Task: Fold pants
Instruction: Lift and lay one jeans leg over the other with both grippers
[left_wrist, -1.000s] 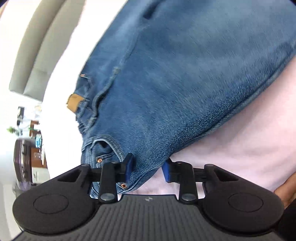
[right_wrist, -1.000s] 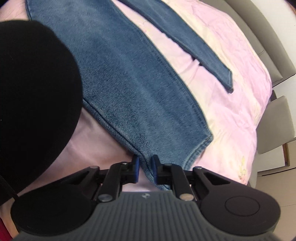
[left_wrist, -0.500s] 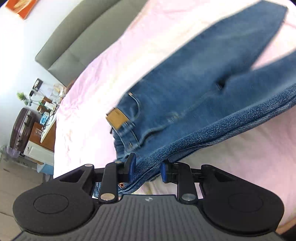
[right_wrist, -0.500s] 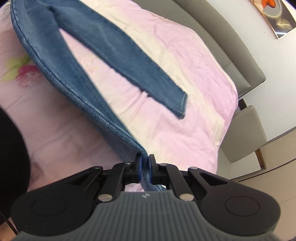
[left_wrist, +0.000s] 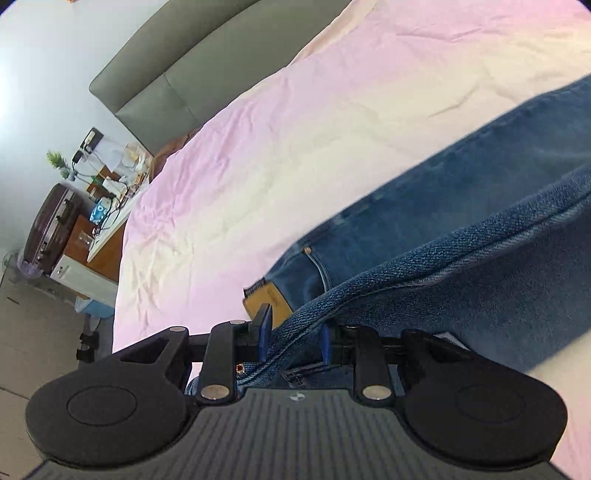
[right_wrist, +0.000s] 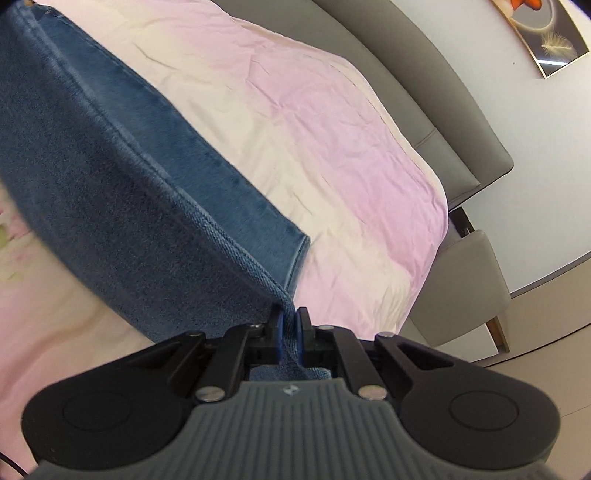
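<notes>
**Both grippers hold the jeans lifted over the bed**

We see the left gripper (left_wrist: 293, 338) with its jaws pinching the waistband end of the jeans (left_wrist: 461, 236). The jaws have just been closing a little more, and thick denim fills the gap between them, so they stay partly apart on the cloth. A copper rivet (left_wrist: 239, 368) shows just under the left finger, and the tan leather patch (left_wrist: 267, 301) of the waistband is just behind the fingertips.

In the right wrist view, the right gripper (right_wrist: 289, 334) has its jaws pressed together on a thin edge of the jeans (right_wrist: 110, 184), near the hem of one leg. The seam of that leg runs from the jaws up to the left of the picture. The jaws have just been closing, and now only the cloth keeps the blue pads apart.

The denim hangs stretched between the two grippers, and a folded layer of it falls below the seam. The other leg lies lower, with its hem (right_wrist: 301, 254) over the pink and cream bedsheet (left_wrist: 332, 129). We cannot tell if this lower part touches the sheet.

Behind the bed stands a grey padded headboard (left_wrist: 177, 74). A cluttered nightstand (left_wrist: 107, 192) is beside it in the left view, and a grey chair (right_wrist: 469, 288) is beside the bed in the right view.
</notes>
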